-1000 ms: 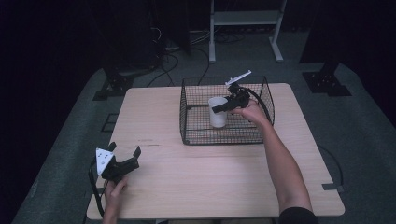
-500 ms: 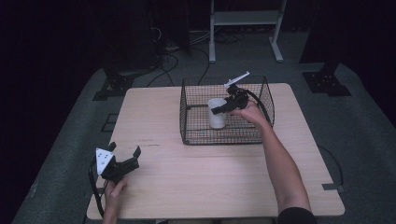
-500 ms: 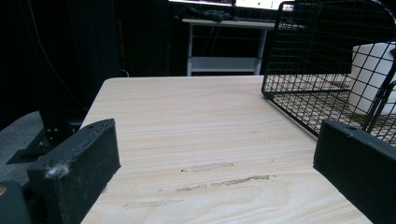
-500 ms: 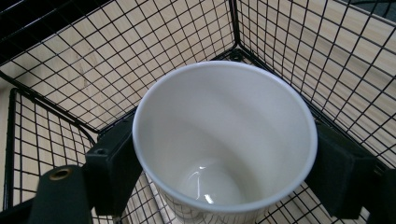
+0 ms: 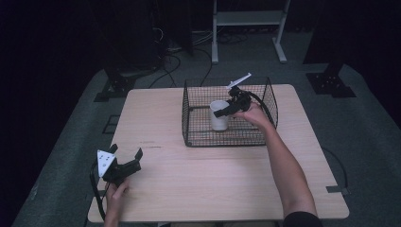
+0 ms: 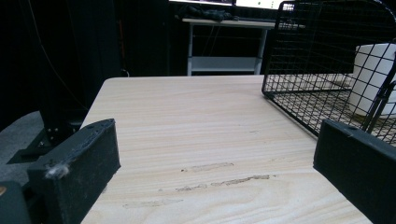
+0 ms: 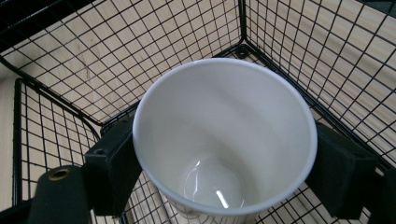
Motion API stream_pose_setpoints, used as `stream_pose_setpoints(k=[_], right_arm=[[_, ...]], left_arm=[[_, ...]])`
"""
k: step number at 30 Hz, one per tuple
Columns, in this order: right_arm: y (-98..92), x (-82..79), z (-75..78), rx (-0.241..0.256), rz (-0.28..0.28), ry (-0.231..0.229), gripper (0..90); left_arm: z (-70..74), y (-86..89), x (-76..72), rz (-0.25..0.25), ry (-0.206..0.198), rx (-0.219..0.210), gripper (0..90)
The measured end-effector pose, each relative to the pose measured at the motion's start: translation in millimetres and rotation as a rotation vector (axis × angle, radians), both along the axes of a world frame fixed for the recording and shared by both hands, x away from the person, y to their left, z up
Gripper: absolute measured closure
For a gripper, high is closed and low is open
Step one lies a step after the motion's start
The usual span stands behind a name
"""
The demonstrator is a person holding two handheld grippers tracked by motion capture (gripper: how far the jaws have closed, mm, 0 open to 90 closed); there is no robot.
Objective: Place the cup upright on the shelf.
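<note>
White cup upright inside wire basket on counter. Right gripper jaws clamp cup sides. Left gripper jaws wide open, empty. Likely best: grip even, cup level, clear of mesh.

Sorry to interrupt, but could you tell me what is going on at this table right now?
A person is working with a handheld gripper in each hand. The right gripper reaches into the black wire basket on the wooden table, its jaws closed on either side of an upright, empty white cup. The left gripper rests low near the table's front left corner, jaws open and holding nothing, pointed toward the basket.
</note>
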State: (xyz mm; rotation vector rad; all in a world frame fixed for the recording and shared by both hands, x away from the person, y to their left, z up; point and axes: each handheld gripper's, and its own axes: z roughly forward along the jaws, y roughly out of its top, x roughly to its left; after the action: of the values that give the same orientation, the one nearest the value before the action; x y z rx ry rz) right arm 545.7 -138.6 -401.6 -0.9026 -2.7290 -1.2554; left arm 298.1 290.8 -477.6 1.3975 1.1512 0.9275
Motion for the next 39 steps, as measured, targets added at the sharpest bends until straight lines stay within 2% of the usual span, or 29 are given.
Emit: stream_pose_setpoints(k=[5, 13, 18, 28, 33, 39], right_arm=[[0.8, -2.3, 1.1, -0.014, 0.01, 0.001, 18.6], [-3.9, -5.9, -0.8, -0.009, 0.009, -0.005, 18.6], [-4.4, -8.7, 2.0, -0.028, 0.013, -0.017, 17.9], [-1.2, -13.8, 6.2, -0.029, 0.017, -0.039, 15.4], [0.0, -16.8, 11.5, -0.017, 0.016, -0.058, 13.6], [-5.2, -19.7, 21.2, 0.028, 0.008, -0.077, 13.1]], left_arm=[[0.0, 0.0, 0.3, 0.001, 0.0, -0.002, 0.0], [0.0, -0.2, 0.4, -0.001, -0.001, 0.0, 0.0], [0.0, -0.4, 0.4, -0.001, -0.001, 0.002, 0.0], [0.0, -0.7, 0.1, -0.002, -0.001, 0.004, 0.0], [-0.1, -0.8, 0.1, -0.002, -0.002, 0.004, 0.0], [0.0, -1.0, 0.1, -0.002, -0.002, 0.006, 0.0]])
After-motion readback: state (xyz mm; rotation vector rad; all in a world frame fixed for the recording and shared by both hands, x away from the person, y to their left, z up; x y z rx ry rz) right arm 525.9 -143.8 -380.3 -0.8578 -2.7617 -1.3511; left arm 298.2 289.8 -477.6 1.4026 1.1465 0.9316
